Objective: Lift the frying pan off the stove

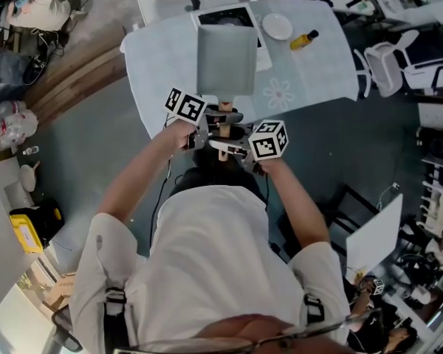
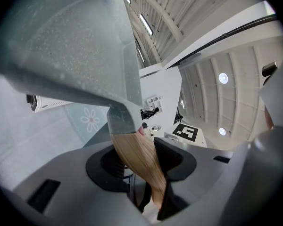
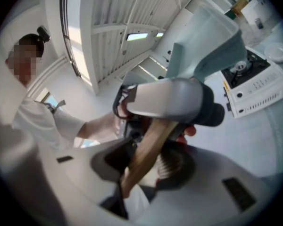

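Observation:
A square grey frying pan (image 1: 225, 57) hangs in the air above the table, tilted, covering most of the white stove (image 1: 229, 15). Its wooden handle (image 1: 224, 110) points toward me. My left gripper (image 1: 209, 125) is shut on the handle close to the pan, and my right gripper (image 1: 231, 147) is shut on it just behind. In the left gripper view the pan (image 2: 61, 46) fills the upper left and the handle (image 2: 137, 157) sits pinched in the left gripper (image 2: 139, 163). In the right gripper view the handle (image 3: 148, 147) runs through the right gripper (image 3: 146, 163) up to the pan (image 3: 207, 36); the stove (image 3: 254, 86) stands below at right.
The table (image 1: 310, 80) wears a pale blue cloth with a flower print. A white plate (image 1: 277, 26) and a yellow bottle (image 1: 304, 40) lie right of the stove. A white chair (image 1: 387, 65) stands at the table's right end. Clutter lines the floor at left.

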### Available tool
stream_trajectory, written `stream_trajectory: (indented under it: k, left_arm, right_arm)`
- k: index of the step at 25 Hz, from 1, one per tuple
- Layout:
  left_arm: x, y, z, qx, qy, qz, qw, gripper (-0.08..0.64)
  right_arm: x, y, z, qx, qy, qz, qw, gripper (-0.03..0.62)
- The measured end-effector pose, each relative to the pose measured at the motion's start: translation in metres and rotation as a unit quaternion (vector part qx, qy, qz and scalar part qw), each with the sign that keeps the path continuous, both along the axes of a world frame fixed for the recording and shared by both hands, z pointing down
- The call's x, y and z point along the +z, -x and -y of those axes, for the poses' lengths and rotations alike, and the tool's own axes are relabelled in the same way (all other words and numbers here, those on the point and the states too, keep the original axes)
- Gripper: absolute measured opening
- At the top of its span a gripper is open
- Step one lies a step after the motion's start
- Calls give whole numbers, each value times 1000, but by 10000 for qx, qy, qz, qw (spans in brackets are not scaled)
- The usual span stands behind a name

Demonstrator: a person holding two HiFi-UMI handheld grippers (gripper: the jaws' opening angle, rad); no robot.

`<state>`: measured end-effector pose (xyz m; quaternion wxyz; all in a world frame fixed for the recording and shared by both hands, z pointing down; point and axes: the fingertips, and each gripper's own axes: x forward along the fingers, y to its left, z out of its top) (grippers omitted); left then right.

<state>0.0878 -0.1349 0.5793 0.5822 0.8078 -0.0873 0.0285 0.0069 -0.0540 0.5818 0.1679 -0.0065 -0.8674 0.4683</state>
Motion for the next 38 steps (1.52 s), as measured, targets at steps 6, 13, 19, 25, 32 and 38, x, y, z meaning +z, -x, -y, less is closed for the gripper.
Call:
stream_trajectory:
  k: [6, 13, 19, 25, 32, 38]
  left_arm:
    - [-11, -6, -1, 31, -61, 73, 10000, 193]
    - [-23, -18, -3, -104, -142, 81, 9998, 195]
    - [-37, -33, -8, -285, -200, 14, 9994, 196]
    - [-53, -68, -23, -442, -186, -40, 9988, 196]
    - [-56, -73, -39, -484, -242, 51, 9985, 197]
    - [-59, -73, -41, -580, -153, 8, 9982, 198]
  right_arm:
    - [-11, -6, -1, -33, -76, 27, 10000, 163]
    - [-23, -19, -5, -166, -115, 97, 9997, 163]
    - [-36, -37, -13, -351, -115, 111, 9993, 163]
    - [-53, -75, -30, -424, -136, 203, 9988, 164]
    - [-56, -81, -46, -526, -201, 236, 9981, 164]
    - [-61, -82, -49, -583, -145, 277, 9978, 166]
